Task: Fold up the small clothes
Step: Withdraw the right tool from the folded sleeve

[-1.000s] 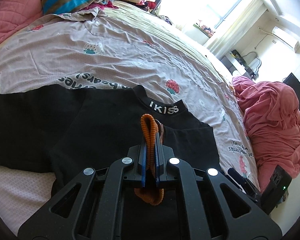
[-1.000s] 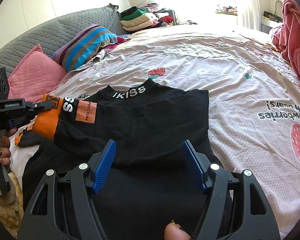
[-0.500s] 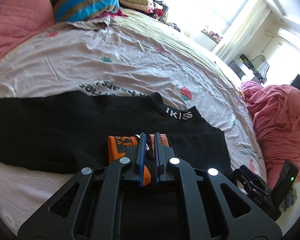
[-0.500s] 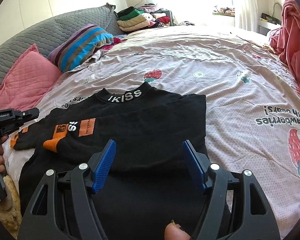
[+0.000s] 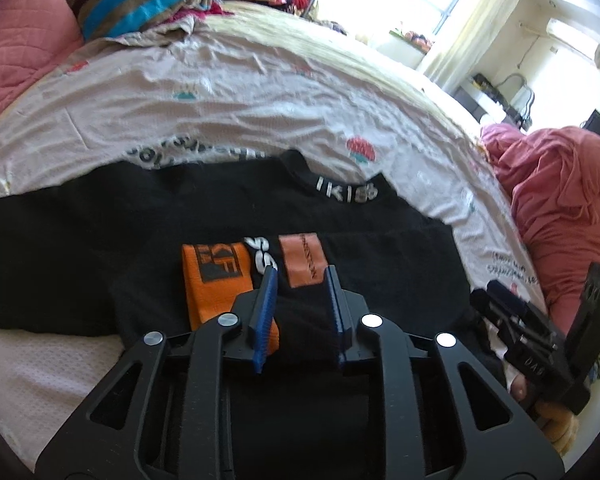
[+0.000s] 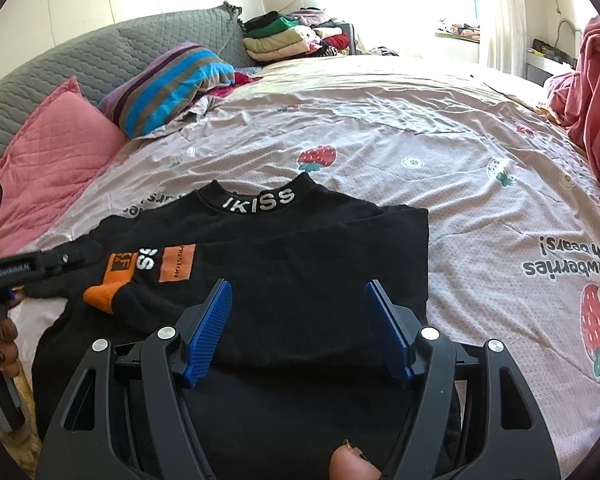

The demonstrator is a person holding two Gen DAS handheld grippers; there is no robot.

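Note:
A small black sweater (image 6: 300, 248) with a white "IKISS" collar lies on the bed, also seen in the left wrist view (image 5: 220, 216). One sleeve with an orange cuff (image 5: 216, 280) is folded across the body; it shows in the right wrist view (image 6: 112, 280) too. My left gripper (image 5: 300, 276) is open, its jaws just above the folded sleeve beside the cuff, holding nothing. My right gripper (image 6: 298, 292) is wide open over the sweater's lower body, empty. The left gripper's tip also shows at the left of the right wrist view (image 6: 56, 258).
The bed has a pink strawberry-print sheet (image 6: 440, 152). A pink pillow (image 6: 48, 156) and a striped pillow (image 6: 172, 80) lie at the head, with stacked clothes (image 6: 288, 38) behind. A red blanket heap (image 5: 560, 200) sits at the right edge.
My left gripper carried the orange-cuffed sleeve across the sweater's body, laid it down, and opened, letting the cuff go. The right gripper stayed open and nearly still.

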